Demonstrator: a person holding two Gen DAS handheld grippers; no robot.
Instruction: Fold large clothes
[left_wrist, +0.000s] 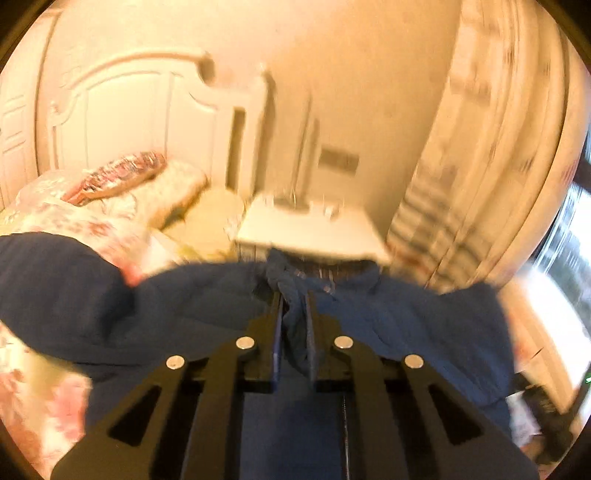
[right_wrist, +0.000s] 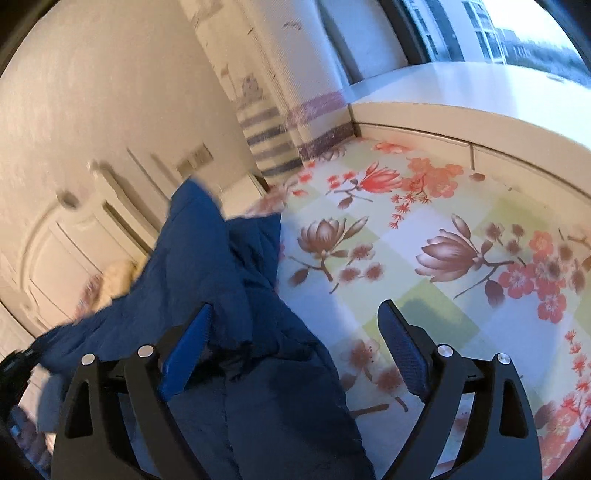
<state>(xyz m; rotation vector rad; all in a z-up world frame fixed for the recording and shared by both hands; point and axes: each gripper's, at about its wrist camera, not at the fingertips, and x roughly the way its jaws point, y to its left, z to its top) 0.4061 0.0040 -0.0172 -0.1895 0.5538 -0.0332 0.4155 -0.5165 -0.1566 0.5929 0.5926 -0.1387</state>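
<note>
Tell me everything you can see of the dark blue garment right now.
The dark blue garment is a large, soft, woven-looking piece, crumpled and unfolded. A bunched fold is pinched in the shut left gripper and lifted, cloth draping off to both sides. In the right wrist view it trails in a rumpled ridge over the floral bedsheet. The right gripper stands open, fabric lying between its fingers nearer the left one, not clamped. Details like buttons or sleeves are too blurred to tell.
</note>
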